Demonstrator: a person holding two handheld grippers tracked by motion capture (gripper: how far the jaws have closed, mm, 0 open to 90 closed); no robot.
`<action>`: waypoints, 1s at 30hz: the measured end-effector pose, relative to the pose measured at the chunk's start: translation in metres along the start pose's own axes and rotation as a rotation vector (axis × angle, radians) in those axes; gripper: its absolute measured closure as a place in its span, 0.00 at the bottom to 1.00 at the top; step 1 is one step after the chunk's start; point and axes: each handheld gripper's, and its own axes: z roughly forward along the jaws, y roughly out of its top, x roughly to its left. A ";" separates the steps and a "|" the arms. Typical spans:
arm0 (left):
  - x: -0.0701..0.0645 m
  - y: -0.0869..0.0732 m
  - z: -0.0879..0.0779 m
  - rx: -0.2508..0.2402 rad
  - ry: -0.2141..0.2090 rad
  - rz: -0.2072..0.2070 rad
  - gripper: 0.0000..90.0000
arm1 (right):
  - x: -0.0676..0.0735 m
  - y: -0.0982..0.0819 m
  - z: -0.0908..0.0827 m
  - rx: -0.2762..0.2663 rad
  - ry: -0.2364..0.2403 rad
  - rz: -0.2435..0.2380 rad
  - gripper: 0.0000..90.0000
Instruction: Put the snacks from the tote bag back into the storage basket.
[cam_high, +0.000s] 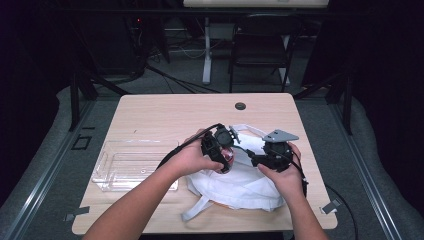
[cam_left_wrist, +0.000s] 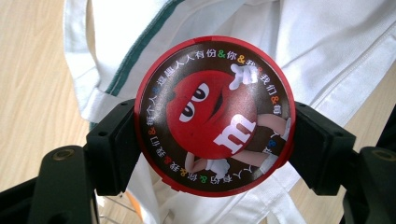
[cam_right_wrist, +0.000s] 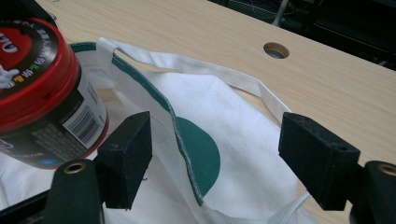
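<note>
A round red plastic candy tub (cam_left_wrist: 215, 115) carries a red cartoon character ringed by white and multicoloured lettering on dark brown; a white cloth tote bag (cam_right_wrist: 224, 140) shows green trim and a green circle.

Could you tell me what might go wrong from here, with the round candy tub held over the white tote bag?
The left gripper pinches the round red-lidded tub only at two points on its curved side, so it may twist or slip out. The right gripper is open astride the green-trimmed bag edge without holding it, so the white tote bag may stay flat and the tub may catch on the edge rather than enter.
</note>
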 end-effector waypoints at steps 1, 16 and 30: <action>0.001 0.000 -0.001 0.001 0.001 0.005 0.28 | 0.000 0.000 0.000 0.000 -0.003 0.001 0.29; 0.009 -0.010 -0.019 -0.002 0.018 -0.008 0.28 | 0.001 0.000 0.001 0.010 -0.006 -0.003 0.29; 0.018 -0.025 -0.028 0.001 0.035 -0.033 0.28 | 0.001 -0.001 0.001 0.013 -0.005 -0.006 0.29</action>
